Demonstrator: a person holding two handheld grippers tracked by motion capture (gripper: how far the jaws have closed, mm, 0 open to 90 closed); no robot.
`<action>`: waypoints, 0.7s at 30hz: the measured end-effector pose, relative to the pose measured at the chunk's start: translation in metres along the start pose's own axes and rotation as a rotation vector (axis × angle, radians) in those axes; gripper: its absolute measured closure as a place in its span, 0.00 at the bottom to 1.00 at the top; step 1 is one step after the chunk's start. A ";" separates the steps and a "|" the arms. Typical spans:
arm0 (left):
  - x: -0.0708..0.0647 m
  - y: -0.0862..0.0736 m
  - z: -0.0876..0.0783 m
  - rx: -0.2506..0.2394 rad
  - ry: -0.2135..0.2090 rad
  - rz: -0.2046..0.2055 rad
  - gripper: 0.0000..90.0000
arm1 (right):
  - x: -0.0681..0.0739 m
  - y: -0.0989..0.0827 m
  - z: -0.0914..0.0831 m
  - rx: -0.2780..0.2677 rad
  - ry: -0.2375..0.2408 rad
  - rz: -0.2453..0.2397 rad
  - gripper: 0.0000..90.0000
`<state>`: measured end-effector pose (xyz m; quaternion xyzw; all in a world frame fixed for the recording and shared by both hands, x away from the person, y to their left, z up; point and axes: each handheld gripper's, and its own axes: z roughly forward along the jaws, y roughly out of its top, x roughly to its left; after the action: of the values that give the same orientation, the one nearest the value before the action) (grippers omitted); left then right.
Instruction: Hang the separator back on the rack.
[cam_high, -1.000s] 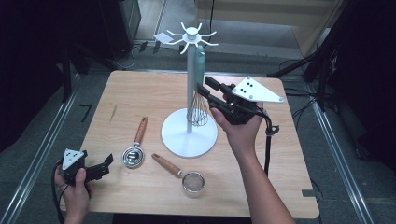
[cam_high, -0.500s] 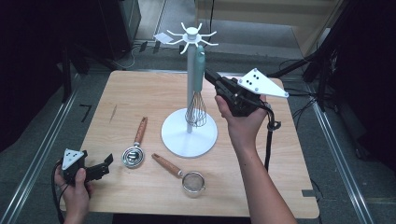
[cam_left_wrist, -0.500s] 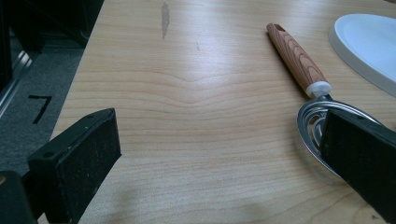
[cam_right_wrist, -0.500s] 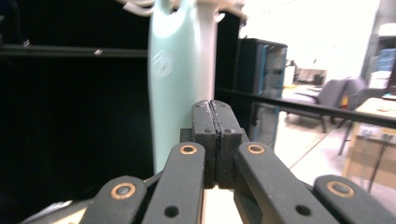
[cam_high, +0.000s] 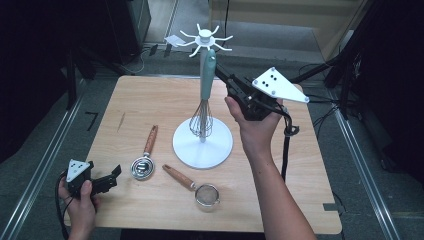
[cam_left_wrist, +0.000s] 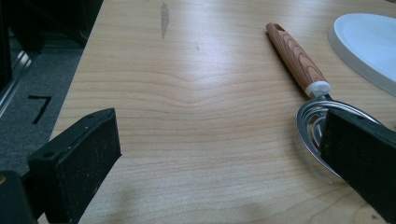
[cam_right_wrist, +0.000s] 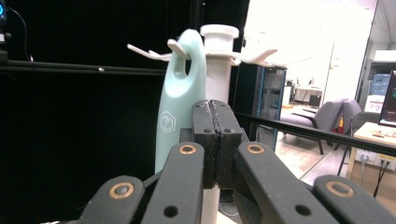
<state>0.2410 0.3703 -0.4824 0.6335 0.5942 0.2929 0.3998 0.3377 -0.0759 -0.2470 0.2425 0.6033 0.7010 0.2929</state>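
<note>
Right gripper (cam_high: 223, 76), jaws pressed together empty, beside the hung mint-handled wire whisk (cam_high: 205, 95): light, rigid, best gripped mid-handle; left gripper (cam_high: 114, 172) wide.

Wooden-handled coil whisk (cam_high: 143, 159) lying flat on table (cam_high: 150, 100); small strainer (cam_high: 198, 188) just right, apart.

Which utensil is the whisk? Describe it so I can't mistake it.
Find the white hook stand at the table's centre. The mint-green-handled wire whisk hangs from a top hook against its pole. The other two utensils have wooden handles and lie flat on the table.
</note>
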 end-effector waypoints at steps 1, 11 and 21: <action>0.000 0.000 0.000 -0.001 -0.001 0.000 0.00 | 0.002 0.001 0.000 -0.003 0.002 0.003 1.00; 0.000 0.000 0.000 0.001 -0.002 -0.001 0.00 | 0.017 0.006 0.005 0.002 0.047 0.003 1.00; 0.000 0.000 0.000 0.001 -0.003 0.000 0.00 | 0.024 0.004 0.013 0.024 0.047 -0.018 1.00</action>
<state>0.2413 0.3703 -0.4826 0.6343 0.5935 0.2916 0.4005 0.3286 -0.0503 -0.2415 0.2239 0.6204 0.6967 0.2821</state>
